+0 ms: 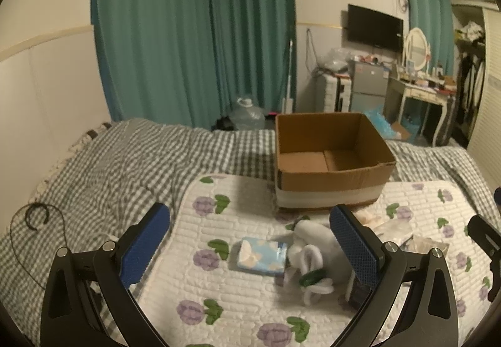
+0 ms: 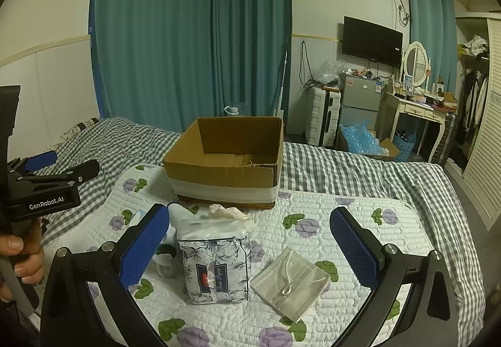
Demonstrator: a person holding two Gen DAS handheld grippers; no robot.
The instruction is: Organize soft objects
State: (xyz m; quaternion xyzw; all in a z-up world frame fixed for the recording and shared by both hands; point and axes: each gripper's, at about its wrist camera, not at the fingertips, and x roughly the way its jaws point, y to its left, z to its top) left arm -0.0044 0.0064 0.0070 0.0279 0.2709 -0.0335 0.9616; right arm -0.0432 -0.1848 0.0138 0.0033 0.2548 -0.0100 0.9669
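Right now, from the left wrist view, the left hand-held gripper (image 1: 250,248) is hovering over the floral quilted mat (image 1: 238,315) on the bed, its blue pads spread wide and holding nothing. Between the pads and a little ahead, a small blue tissue packet (image 1: 262,256) is lying flat, and touching its right side is a white plush toy (image 1: 313,259) with a green ring on it. Both are looking light and squashy; the packet would give under a pinch across its short sides, while the toy is better taken around its thick body than by its floppy loops. Further ahead the empty cardboard box (image 1: 332,178) is waiting, open at the top.

Turning to the right wrist view, the right hand-held gripper (image 2: 250,246) is likewise standing wide open and empty. Just inside its left pad a soft pack of tissues (image 2: 216,268) in flowered wrap is sitting upright, bulky but probably light, with slippery film; squeezing its midsection looks safest. Beside it, nearer the middle of the span, a folded face mask (image 2: 291,284) is lying flat and thin, likely awkward to lift except by an edge. A crumpled tissue (image 2: 227,212) is resting ahead, near the box's front wall. Off to the left, a hand (image 2: 22,262) is gripping the other tool's handle.
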